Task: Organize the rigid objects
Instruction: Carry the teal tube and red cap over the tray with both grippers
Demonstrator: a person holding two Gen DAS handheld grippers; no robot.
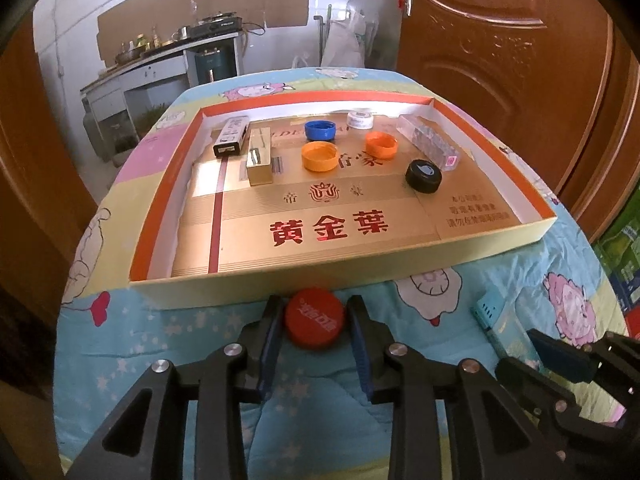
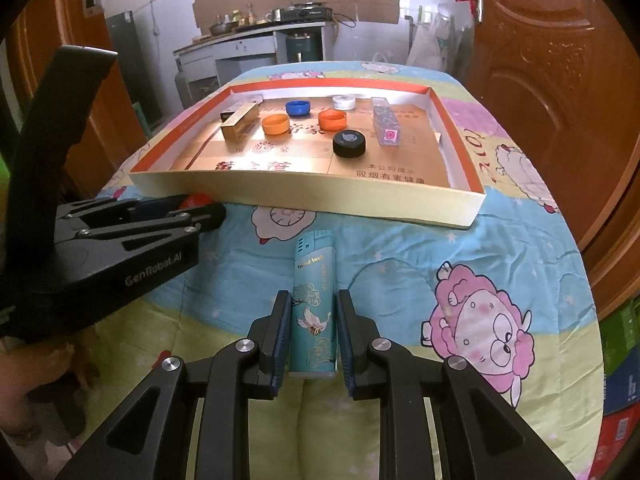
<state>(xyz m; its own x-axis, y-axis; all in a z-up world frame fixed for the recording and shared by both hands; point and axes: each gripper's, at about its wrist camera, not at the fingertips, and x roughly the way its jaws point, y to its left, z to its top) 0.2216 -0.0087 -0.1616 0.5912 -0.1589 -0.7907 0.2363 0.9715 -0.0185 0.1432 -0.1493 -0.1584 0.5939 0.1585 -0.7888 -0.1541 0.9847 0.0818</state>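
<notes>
Rigid objects lie partly in, partly outside the shallow orange-rimmed cardboard tray on the quilt-covered counter. At left, the left gripper brackets the red plastic bottle cap just before the tray wall; whether the pads press it cannot be told. The cap should be light, stiff and slippery: grip across its ribbed edge. At right, the right gripper is clamped on the teal plastic lighter, held across its narrow sides. Only the right wrist view shows the lighter's full length; the left wrist view shows the cap whole.
</notes>
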